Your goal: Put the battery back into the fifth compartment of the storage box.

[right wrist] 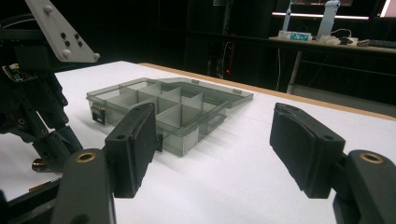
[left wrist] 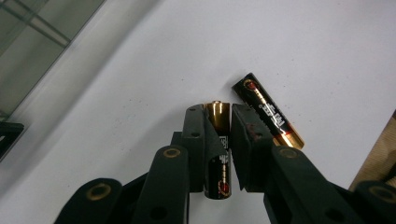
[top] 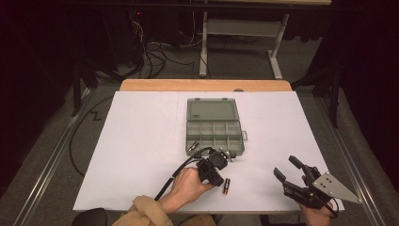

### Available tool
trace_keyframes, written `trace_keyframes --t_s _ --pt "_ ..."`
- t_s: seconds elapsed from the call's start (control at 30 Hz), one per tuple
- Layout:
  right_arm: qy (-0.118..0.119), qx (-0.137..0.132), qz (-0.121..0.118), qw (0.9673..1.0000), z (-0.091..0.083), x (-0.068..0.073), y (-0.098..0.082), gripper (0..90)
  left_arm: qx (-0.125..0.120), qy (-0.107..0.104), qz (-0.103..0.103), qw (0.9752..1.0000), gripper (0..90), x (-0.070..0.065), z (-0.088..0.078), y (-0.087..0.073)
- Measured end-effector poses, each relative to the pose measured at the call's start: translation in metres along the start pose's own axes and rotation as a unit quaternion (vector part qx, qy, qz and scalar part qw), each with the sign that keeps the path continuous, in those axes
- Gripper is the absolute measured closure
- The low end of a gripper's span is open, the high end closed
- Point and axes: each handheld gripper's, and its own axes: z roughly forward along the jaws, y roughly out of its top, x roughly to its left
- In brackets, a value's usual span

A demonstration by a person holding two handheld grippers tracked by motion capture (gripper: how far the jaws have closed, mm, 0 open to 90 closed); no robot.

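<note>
The left tool points down at the white counter and pinches a battery between its two jaws. A second battery lies flat just beside it, at the outer side of one jaw. Both are near the front edge of the open grey box with small compartments. The right tool is well apart at the side, with its jaws spread wide and nothing between them
</note>
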Motion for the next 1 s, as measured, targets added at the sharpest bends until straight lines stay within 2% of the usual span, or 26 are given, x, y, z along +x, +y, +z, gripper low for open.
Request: trace_keyframes --t_s 1.0 --pt "0.0 -0.002 0.0 1.0 -0.0004 0.0003 0.0002 33.3 0.008 0.018 0.032 0.9993 76.4 -0.0046 0.0026 -0.0017"
